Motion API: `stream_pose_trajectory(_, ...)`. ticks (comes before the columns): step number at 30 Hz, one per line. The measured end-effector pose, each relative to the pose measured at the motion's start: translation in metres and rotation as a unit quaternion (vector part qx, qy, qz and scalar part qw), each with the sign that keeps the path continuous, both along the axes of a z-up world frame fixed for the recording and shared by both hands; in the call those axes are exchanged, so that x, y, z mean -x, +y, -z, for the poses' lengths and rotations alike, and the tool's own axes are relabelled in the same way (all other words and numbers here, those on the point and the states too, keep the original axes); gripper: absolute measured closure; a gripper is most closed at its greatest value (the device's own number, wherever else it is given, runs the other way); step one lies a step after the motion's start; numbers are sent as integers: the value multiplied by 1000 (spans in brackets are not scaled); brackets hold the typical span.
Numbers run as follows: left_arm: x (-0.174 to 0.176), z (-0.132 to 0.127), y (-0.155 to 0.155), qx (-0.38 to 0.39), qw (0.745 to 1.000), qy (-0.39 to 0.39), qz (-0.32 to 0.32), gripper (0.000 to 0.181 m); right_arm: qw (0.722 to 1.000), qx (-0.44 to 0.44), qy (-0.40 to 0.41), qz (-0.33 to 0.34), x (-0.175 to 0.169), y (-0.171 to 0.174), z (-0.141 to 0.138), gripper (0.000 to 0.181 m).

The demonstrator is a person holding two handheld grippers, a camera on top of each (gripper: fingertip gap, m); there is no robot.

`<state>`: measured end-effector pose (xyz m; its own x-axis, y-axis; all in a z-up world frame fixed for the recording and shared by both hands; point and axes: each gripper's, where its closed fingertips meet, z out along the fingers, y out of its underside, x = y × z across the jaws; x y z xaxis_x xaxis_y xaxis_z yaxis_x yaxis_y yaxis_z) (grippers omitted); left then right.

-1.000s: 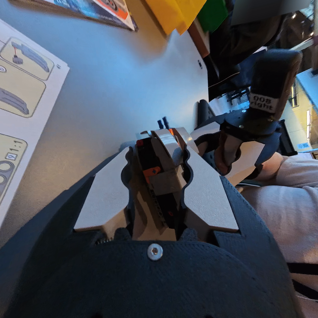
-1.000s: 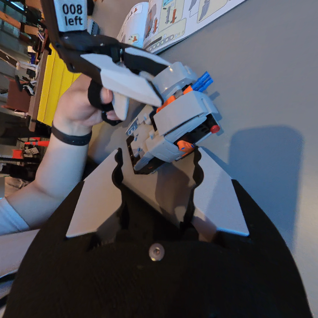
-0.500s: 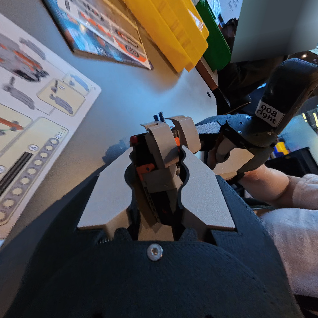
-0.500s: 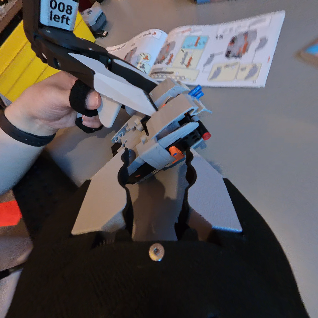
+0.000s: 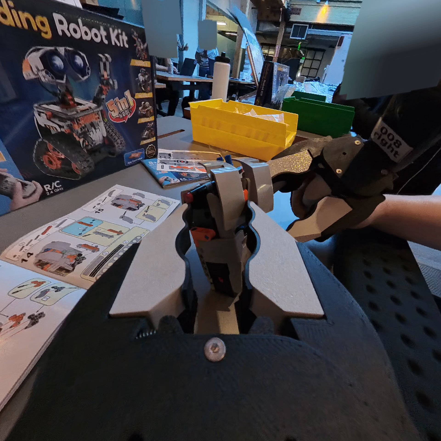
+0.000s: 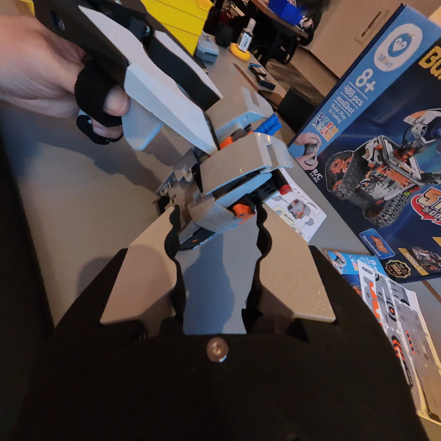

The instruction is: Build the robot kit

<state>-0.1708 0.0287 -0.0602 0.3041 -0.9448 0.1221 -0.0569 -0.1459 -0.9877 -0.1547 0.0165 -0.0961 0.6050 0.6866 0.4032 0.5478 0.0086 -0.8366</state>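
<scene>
A brick-built model (image 5: 224, 214) of grey panels with black, orange, red and blue parts is held above the grey table (image 6: 71, 191). My left gripper (image 5: 217, 210) is shut on it, one finger on each side of its body. In the right wrist view, my right gripper (image 6: 217, 210) has its tips on either side of the model's (image 6: 229, 176) lower end and touches it on both sides. The left gripper's fingers (image 6: 167, 100) clamp the model from above left. The right gripper's body also shows in the left wrist view (image 5: 334, 181).
A large blue kit box (image 5: 71, 95) stands at the back left. An open instruction booklet (image 5: 83, 238) lies before it, with a small booklet and sticker sheet (image 5: 181, 167) beyond. A yellow bin (image 5: 241, 128), a green bin (image 5: 317, 114) and a white bottle (image 5: 220, 78) stand farther back.
Both grippers have swung up from facing the table to nearly level, with the model between them. The right jaws have narrowed onto the model's end since one second ago.
</scene>
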Motion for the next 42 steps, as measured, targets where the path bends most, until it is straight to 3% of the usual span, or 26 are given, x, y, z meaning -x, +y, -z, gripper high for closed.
stream_pose_trajectory(6, 7, 0, -14, -35, 999, 7, -31, 141, 996, 27, 81, -33, 10, -23, -12, 111)
stream_pose_trajectory(9, 9, 2, -16, -68, 996, 26, -46, 141, 988, 25, 150, -18, 2, -26, -33, 124)
stream_pose_trajectory(12, 10, 4, -16, -99, 993, 42, -57, 140, 974, 33, 221, -26, -3, -30, -52, 155)
stream_pose_trajectory(20, 1, 3, -27, -139, 989, 41, -29, 141, 943, 123, 303, -63, -12, -28, -45, 160)
stream_pose_trajectory(29, -5, 15, -37, -213, 971, 104, -31, 149, 943, 138, 294, -73, -14, -46, -35, 157)
stream_pose_trajectory(32, -5, 16, -37, -218, 969, 108, -34, 147, 938, 145, 305, -79, -14, -46, -38, 168)
stream_pose_trajectory(37, -1, 15, -39, -234, 962, 128, -51, 151, 946, 120, 285, -100, -3, -56, -41, 164)
stream_pose_trajectory(42, 3, 5, -50, -280, 949, 128, -68, 163, 951, 71, 267, -141, 9, -75, -55, 177)
